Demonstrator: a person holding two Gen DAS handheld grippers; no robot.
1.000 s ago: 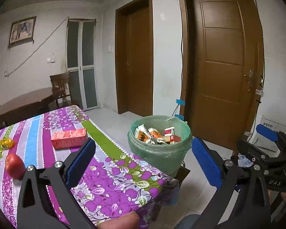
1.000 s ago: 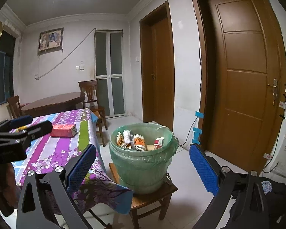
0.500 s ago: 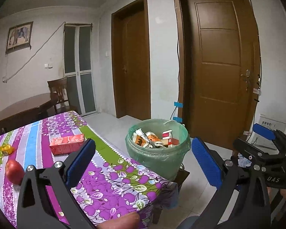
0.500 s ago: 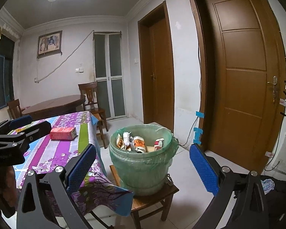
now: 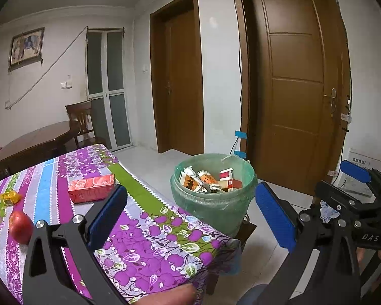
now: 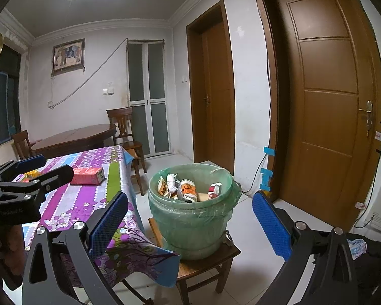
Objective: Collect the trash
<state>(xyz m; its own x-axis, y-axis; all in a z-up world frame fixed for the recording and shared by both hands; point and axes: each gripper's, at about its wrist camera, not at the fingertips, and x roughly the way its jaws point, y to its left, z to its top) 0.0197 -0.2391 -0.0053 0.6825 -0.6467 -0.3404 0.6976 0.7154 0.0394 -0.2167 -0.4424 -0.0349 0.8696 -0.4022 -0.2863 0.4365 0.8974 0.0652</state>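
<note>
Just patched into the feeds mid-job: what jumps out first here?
The green-lined bin on a low wooden stool beside the table, already holding cartons and wrappers. Next, the purple floral tablecloth, with a red box, a red apple and a yellow wrapper lying on it. Both the left gripper and right gripper are open and empty, facing the bin.
</note>
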